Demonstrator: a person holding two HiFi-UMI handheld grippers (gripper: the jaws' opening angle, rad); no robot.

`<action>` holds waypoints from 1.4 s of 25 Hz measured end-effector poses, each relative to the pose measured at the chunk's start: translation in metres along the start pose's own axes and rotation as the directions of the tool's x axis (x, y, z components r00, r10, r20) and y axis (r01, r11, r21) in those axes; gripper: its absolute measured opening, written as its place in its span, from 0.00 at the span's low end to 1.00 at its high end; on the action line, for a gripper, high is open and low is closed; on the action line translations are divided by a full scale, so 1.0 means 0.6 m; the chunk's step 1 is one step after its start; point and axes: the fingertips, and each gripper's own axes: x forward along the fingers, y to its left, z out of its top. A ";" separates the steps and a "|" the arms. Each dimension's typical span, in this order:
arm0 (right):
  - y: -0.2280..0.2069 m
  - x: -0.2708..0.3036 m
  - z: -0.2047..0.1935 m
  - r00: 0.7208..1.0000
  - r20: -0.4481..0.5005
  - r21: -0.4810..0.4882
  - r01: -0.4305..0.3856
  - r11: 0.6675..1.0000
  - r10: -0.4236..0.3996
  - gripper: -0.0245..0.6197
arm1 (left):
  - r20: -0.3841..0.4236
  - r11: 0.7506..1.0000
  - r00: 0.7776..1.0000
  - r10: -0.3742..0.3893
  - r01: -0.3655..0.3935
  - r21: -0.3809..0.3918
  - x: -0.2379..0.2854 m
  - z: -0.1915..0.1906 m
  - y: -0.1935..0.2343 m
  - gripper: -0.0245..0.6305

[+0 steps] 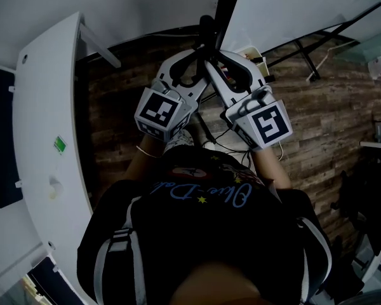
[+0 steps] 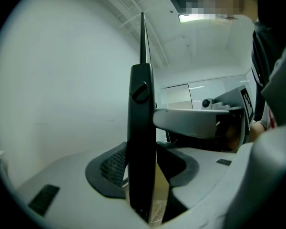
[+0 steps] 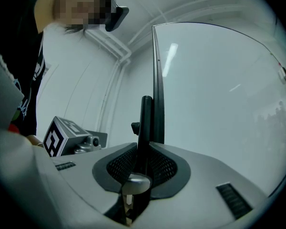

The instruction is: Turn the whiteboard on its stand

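A white whiteboard (image 1: 292, 5) hangs on a black stand, and the stand's upright post (image 1: 207, 27) rises just in front of me. Both grippers meet on that post from opposite sides. My left gripper (image 1: 199, 61) has the broad black post (image 2: 142, 142) between its pads, which lie against it. My right gripper (image 1: 220, 61) is shut on the same post (image 3: 145, 128), its mesh pads (image 3: 164, 166) tight on either side. A small black knob (image 3: 135, 126) sticks out of the post. The board's face (image 3: 214, 94) and dark edge (image 3: 157, 80) stand right behind it.
A long white curved table (image 1: 44, 138) runs along my left, with a dark panel (image 1: 1, 138) beyond it. The stand's black legs (image 1: 305, 59) spread over the wooden floor (image 1: 330, 119). Dark furniture (image 1: 368, 202) stands at the right edge.
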 end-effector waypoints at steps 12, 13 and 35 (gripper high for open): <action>0.000 -0.006 0.005 1.000 0.004 -0.009 0.008 1.000 -0.008 0.17 | -0.009 1.000 1.000 -0.004 0.004 0.016 -0.023 0.004 -0.001 0.33; 0.000 -0.007 0.008 1.000 0.018 -0.004 0.007 1.000 -0.007 0.17 | -0.005 1.000 1.000 -0.001 0.001 0.015 -0.027 0.004 -0.001 0.33; 0.005 -0.038 0.017 1.000 0.029 0.001 0.004 1.000 -0.004 0.09 | 0.045 0.998 0.999 0.022 -0.025 0.056 -0.061 0.044 -0.020 0.09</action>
